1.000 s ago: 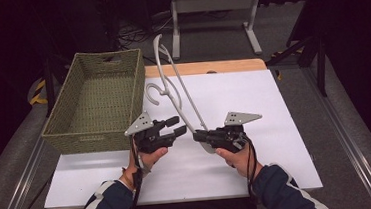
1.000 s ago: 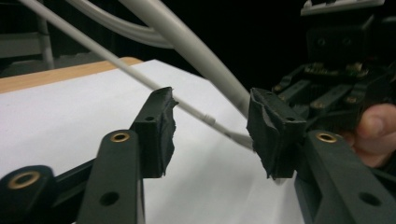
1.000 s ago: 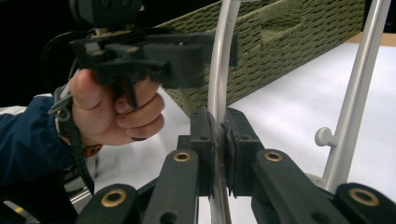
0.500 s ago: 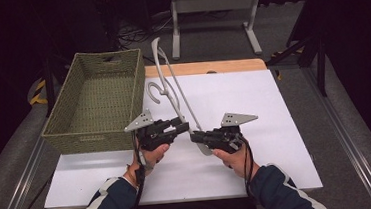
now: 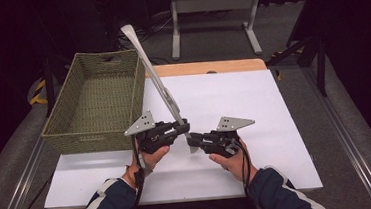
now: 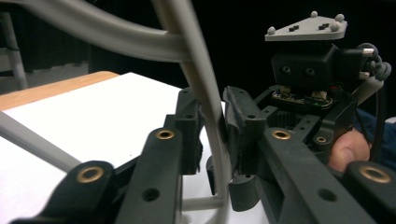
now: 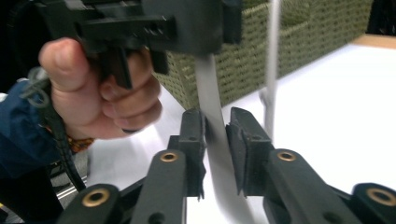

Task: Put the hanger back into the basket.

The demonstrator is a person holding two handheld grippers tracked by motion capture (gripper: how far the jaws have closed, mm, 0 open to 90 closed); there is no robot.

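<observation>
two grippers seen from above over a white table (image 5: 253, 104), grey hanger (image 5: 154, 77) raised beside a basket (image 5: 93, 99), left gripper (image 6: 210, 135) view, jaws pinched on hanger rod, right gripper (image 7: 215, 135) view, jaws clamped on hanger's flat end

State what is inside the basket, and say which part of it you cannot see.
The basket looks empty: its woven floor shows bare. The hanger, held by both grippers, crosses its right rim and hides a thin strip there.
</observation>
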